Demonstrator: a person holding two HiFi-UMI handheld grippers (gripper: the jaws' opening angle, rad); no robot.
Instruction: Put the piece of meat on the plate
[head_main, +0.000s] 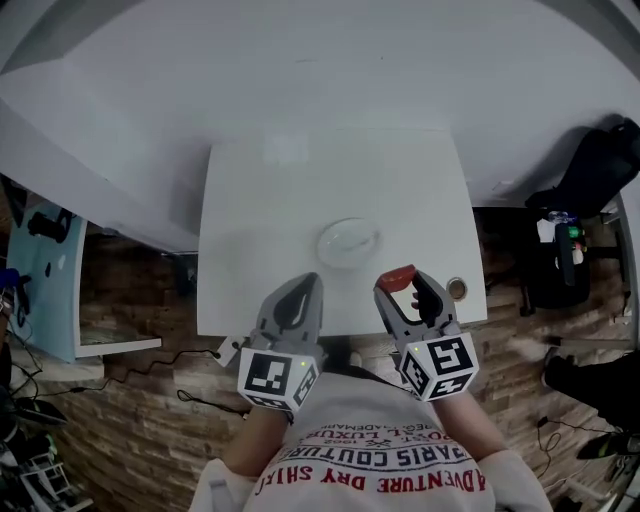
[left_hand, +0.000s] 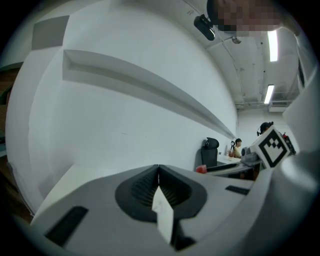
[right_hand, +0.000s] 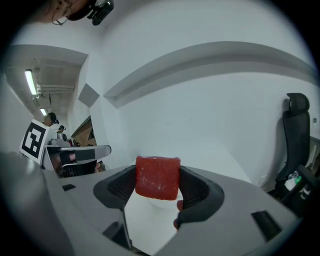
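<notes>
- Right gripper (head_main: 400, 290): jaws closed on the meat (head_main: 396, 276), a red block pinched by its left and right sides between the ribbed pads.
- In the right gripper view the meat (right_hand: 157, 177) sits squarely at the jaw tips of the right gripper (right_hand: 158, 189), flat face toward the camera and off the table, with white table surface showing below it.
- In the head view the meat hangs over the table's (head_main: 300, 190) near right part, near the edge.
- Plate (head_main: 348, 243): white, with nothing on it, mid-table, just far-left of the meat. Meat and plate are apart.
- Left gripper (head_main: 312, 285): jaws pressed together and holding nothing, with the tips over the near edge of the table, left of the plate.
- The left gripper view confirms this: the pads of the left gripper (left_hand: 158, 175) meet along one line, and there is only white wall beyond.
- The two grippers are side by side and near each other, both pointing away from the person.
- Small round thing (head_main: 457, 289) sits on the table's near right corner, just right of the right gripper. I cannot tell what it is.
- Black office chair (right_hand: 296, 135) stands at far right, off the table.
</notes>
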